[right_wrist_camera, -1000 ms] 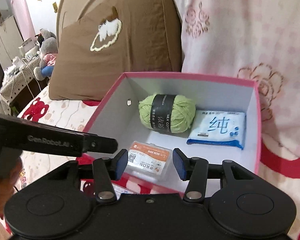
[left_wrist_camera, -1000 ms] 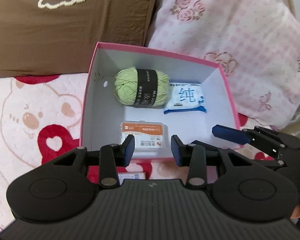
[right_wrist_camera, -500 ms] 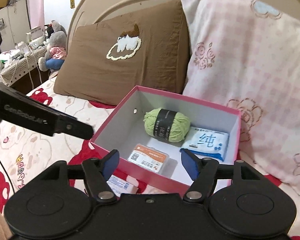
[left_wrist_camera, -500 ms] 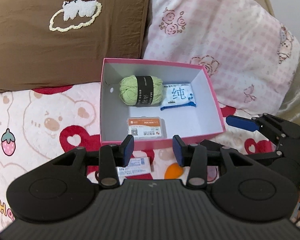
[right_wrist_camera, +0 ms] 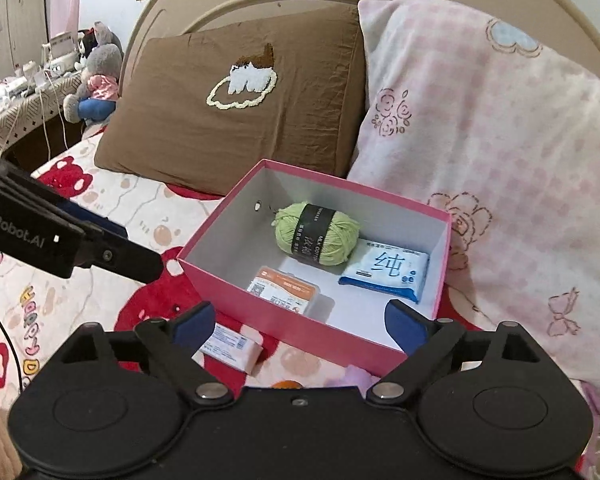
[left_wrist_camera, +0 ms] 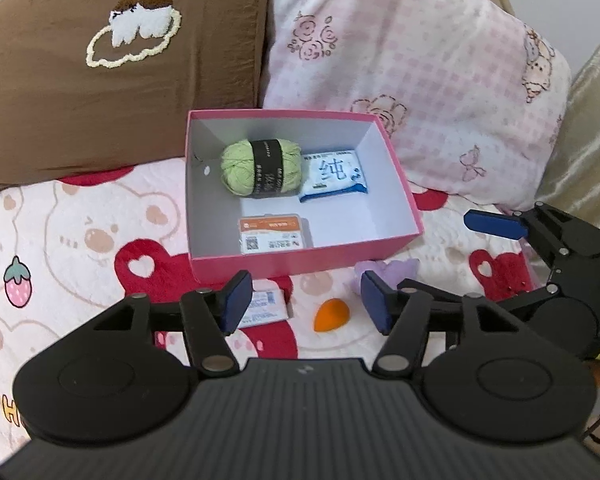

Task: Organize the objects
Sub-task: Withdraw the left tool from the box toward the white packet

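A pink box [left_wrist_camera: 404, 196] [right_wrist_camera: 204, 276] lies on the bed and holds a green yarn ball [left_wrist_camera: 260, 166] [right_wrist_camera: 318, 234], a blue-white tissue pack [left_wrist_camera: 334, 176] [right_wrist_camera: 384, 272] and an orange-white case [left_wrist_camera: 274, 234] [right_wrist_camera: 284, 290]. In front of the box lie a small white packet [left_wrist_camera: 266, 306] [right_wrist_camera: 230, 348], an orange teardrop sponge [left_wrist_camera: 330, 314] and a lilac soft item [left_wrist_camera: 392, 272]. My left gripper [left_wrist_camera: 304, 306] hovers above these with jaws opening and nothing between them. My right gripper [right_wrist_camera: 298, 324] hangs before the box, jaws opening wide, also empty.
A brown pillow [left_wrist_camera: 100, 64] and a pink checked pillow [left_wrist_camera: 420, 80] lean behind the box. The bedspread [left_wrist_camera: 80, 240] has bear and heart prints. A bedside table with plush toys [right_wrist_camera: 92, 80] stands at the far left of the right wrist view.
Both grippers have pulled back and up from the box, so more bed and the loose items in front show. Both pairs of jaws have spread wider.
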Available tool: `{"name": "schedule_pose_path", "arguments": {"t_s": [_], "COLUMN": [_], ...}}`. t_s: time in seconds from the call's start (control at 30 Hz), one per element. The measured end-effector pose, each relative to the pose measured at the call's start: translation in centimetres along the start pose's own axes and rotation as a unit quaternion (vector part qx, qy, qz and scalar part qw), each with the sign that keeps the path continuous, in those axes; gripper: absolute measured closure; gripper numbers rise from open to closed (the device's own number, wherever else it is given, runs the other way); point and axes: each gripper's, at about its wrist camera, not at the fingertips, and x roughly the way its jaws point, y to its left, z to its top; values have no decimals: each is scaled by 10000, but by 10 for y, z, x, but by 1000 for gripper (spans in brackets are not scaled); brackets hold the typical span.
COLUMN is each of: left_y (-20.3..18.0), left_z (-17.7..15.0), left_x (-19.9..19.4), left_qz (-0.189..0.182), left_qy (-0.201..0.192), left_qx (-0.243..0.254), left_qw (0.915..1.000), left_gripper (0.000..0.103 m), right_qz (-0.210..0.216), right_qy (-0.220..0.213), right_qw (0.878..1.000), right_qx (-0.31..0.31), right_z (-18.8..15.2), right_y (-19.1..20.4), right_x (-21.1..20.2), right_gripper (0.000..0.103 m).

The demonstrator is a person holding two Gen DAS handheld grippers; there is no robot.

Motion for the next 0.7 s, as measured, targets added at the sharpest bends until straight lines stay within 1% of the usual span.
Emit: {"name": "schedule_pose_path", "arguments": {"t_s": [0.07, 0.13, 0.37, 0.43, 0.5, 0.57, 0.67, 0.7], "left_y": [0, 0, 6, 7, 9, 12, 16, 18], "left_z": [-3, -7, -23, -28, -33, -36, -39, -40], "left_x": [-3, -5, -8, -8, -9, -9, -8, -7], "left_qz": [-74, -74, -121, -116, -104, -60, 125, 157], "left_qy": [19, 25, 50, 22, -23, -75, -166, -182], "left_qx": [-52, -40, -177, -146, -155, -144, -100, -84], "left_qw": [10000, 10000, 9998, 9998, 9998, 9999, 9997, 9997], "left_gripper": [37, 33, 32, 28, 26, 25, 23, 21], "right_qz": [-65, -117, -96, -83, -18, 10, 37, 43], "right_qy": [10, -11, -33, -31, -59, -136, -268, -299], "right_qw": [9999, 9998, 9995, 9994, 9993, 9990, 9985, 9984], "right_qx": [-81, -152, -292, -328, -375, -435, -480, -486], "right_z": [-2, -4, -18, -21, -24, -28, -32, -34], "right_y": [3, 6, 15, 17, 20, 23, 26, 26], "right_x": [-5, -12, -27, -29, -31, -34, -37, -37], "right_gripper": [9, 9, 9, 9, 9, 9, 9, 9]}}
